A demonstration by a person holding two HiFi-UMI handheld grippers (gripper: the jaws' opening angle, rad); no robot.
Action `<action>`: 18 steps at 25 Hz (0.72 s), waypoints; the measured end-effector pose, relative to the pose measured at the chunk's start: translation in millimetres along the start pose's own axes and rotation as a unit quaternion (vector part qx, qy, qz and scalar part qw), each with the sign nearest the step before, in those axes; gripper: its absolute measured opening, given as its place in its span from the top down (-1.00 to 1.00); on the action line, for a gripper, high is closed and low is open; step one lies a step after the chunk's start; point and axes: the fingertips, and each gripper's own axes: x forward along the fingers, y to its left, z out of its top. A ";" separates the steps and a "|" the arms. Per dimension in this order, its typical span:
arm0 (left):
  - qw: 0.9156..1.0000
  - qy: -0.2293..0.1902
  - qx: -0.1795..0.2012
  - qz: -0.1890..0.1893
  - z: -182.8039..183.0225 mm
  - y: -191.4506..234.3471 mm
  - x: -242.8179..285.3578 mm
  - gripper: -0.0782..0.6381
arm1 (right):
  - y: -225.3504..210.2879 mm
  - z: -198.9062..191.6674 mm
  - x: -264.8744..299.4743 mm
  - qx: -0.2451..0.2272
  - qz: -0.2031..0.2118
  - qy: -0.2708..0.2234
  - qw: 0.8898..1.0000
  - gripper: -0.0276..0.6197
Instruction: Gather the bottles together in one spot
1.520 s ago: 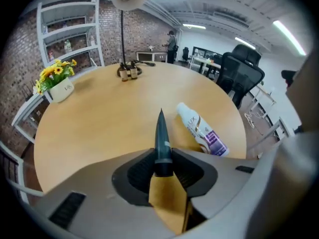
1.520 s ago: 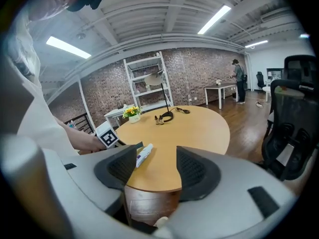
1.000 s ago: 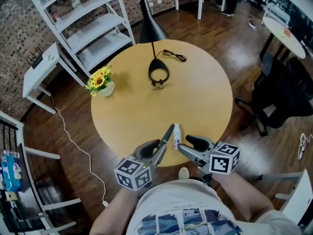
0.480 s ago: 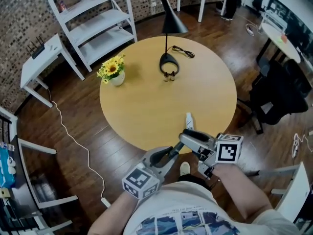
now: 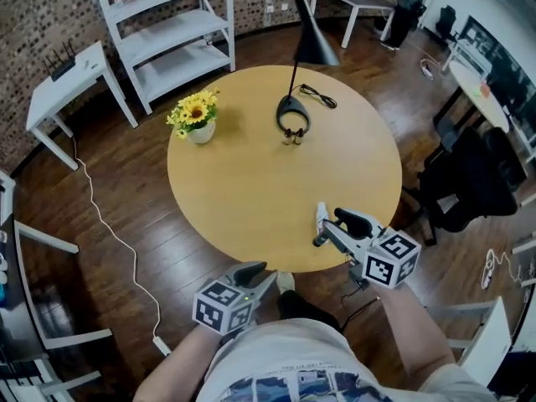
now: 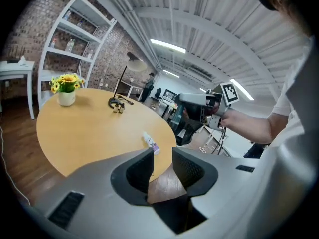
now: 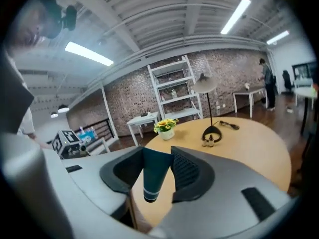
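Round light-wood table (image 5: pixel 234 199): matt, smooth surf. Dark plank wood floor (image 5: pixel 109 191): glossy. Red-brown brick wall (image 5: pixel 25 15): rough. Dark teal plastic tube (image 7: pixel 155 171): smooth, semi-matt. White shelf unit (image 5: pixel 180 33): smooth.

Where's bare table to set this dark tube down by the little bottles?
Wide bare tabletop between the two small bottles and the white tube, also beside the flower pot. Crowded only at the lamp base and its cord.
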 end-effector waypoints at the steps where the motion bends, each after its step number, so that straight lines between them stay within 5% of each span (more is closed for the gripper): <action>1: 1.000 0.004 -0.011 0.006 1.3 7.1 4.5 0.45 | -18.5 3.4 6.4 -0.022 -0.012 0.004 1.000 0.37; 8: 0.996 -0.007 -0.078 0.040 37.3 41.8 44.6 0.45 | -150.0 32.7 67.3 -0.083 -0.045 0.014 0.995 0.37; 18: 0.984 0.002 -0.149 0.097 67.5 80.5 95.6 0.45 | -299.5 39.3 189.4 -0.106 -0.050 0.005 0.993 0.37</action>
